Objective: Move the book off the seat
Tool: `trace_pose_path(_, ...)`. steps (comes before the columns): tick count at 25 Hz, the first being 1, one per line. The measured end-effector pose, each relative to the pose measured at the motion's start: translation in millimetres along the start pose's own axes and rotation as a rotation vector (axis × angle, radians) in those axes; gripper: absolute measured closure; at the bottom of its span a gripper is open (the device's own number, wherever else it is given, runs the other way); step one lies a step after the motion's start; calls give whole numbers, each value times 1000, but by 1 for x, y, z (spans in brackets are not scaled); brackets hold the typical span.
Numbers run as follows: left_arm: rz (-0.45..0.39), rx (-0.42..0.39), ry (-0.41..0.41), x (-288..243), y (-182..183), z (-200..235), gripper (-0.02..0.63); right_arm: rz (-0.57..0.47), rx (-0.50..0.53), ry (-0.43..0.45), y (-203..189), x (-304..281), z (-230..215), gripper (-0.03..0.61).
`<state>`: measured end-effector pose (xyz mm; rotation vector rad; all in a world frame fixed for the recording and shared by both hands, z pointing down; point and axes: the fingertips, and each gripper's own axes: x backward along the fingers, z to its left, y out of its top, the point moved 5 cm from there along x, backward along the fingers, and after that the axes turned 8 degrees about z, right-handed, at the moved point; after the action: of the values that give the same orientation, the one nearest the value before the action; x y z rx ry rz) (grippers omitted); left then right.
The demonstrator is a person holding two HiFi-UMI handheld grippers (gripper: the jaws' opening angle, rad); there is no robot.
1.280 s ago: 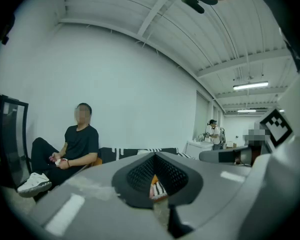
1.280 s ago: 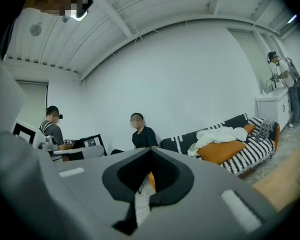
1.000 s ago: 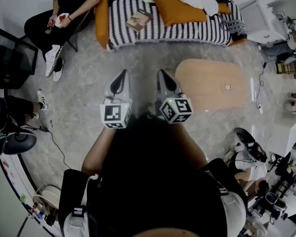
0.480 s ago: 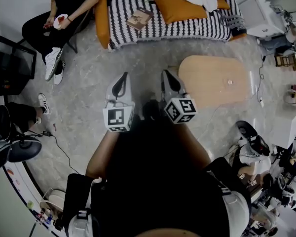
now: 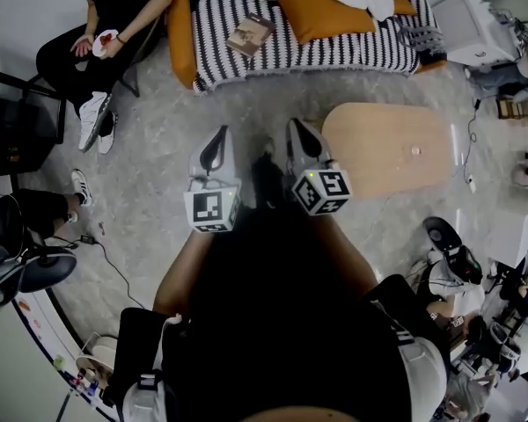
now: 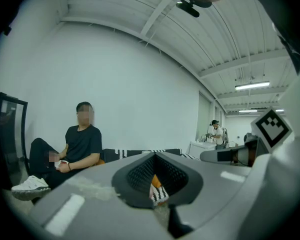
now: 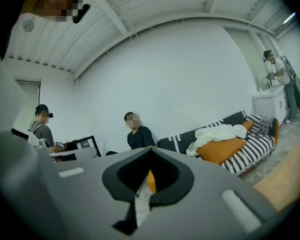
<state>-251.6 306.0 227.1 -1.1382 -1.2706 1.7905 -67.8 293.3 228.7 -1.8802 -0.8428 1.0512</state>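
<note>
Grey floor, book on striped sofa only in head view; left gripper, right gripper closed, empty.

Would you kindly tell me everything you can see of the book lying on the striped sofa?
The book is thin and closed, with a brownish cover bearing a darker picture. It lies flat and skewed on the black-and-white striped seat cover, toward the sofa's left end in the head view, left of the orange cushion. Nothing else touches it.
</note>
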Motion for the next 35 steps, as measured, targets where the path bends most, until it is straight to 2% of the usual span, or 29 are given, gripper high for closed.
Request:
trace_pose_path(14,5,18,-4,-128,30,0,608,2,-9,64,50,-86,-73,571)
trace_pose_path(21,6,21,39,-182,41,-5,609,25,-21,83,68,-115,-115,571)
trace_pose_path(28,24,12,92,-210,47,-10,607,28,-41,100,85,-139,-154,571)
trace_pose_path(35,39,10,109,-230,49,-7,607,42,-67,107,89,-164,-172,571)
